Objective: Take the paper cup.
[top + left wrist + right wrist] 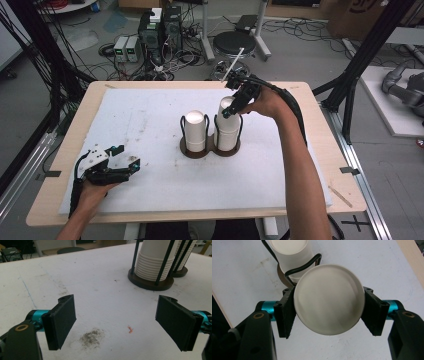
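The step in hand looks like the taking of one cup off a stack: the right gripper (233,111) comes down from above on the top cup (329,298) of the right stack (228,132), and in the right gripper view its two jaws stand on opposite sides of that cup, with the pads against the wall, so I judge the grip is made. This cup sits upside down, with its flat bottom toward the camera, on the stack that stands inside the wire posts of the dark holder (190,150) near the middle of the white mat (150,120). The left stack (196,131) stands just beside it in the other ring of the same holder. The next move, I think, asks for a straight lift upward — the posts are close around the stack, and a tilted pull could drag a second cup or the whole holder with it. It may also need a steady hold, because the thin wall can bend under the jaws. The left gripper (131,166) rests low at the near left part of the mat, well apart from the holder; its jaws are open and nothing is between them — below them lie a grey smudge (91,337) and a small orange scrap (130,329).
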